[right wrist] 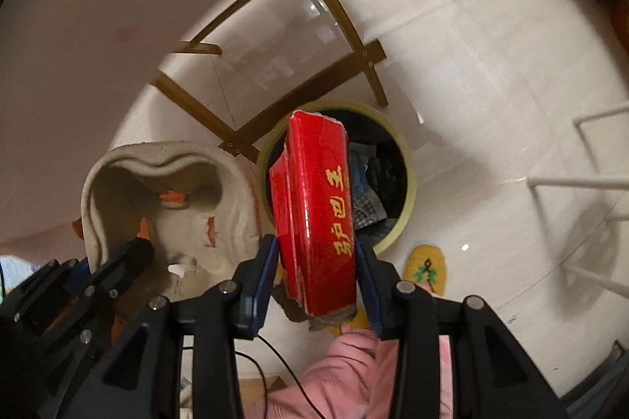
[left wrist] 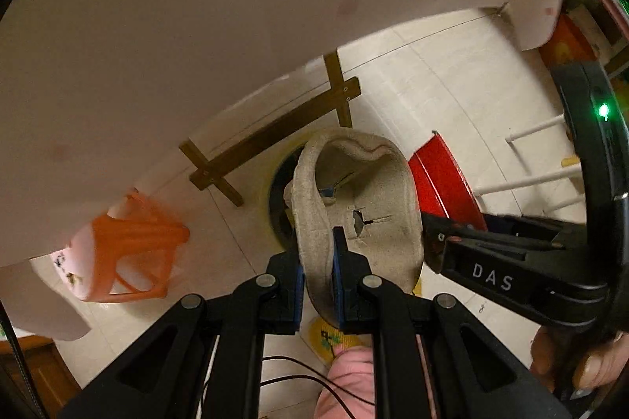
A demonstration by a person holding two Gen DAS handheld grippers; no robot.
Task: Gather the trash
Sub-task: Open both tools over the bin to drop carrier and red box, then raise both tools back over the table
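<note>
Left claw (left wrist: 317, 275) clamped on moulded pulp tray (left wrist: 365, 206); right claw (right wrist: 316, 285) clamped on red carton (right wrist: 316, 218). Both hung above yellow-rimmed bin (right wrist: 409, 183) on floor. Advice: centre each over opening before release.

Both wrist fisheyes are looking steeply down, close along their fingers, at the round yellow-rimmed bin (left wrist: 280, 191) (right wrist: 409, 179) on the pale tiled floor, sharing it and the brown wooden frame (left wrist: 275, 128) (right wrist: 275, 112) beside it.
</note>
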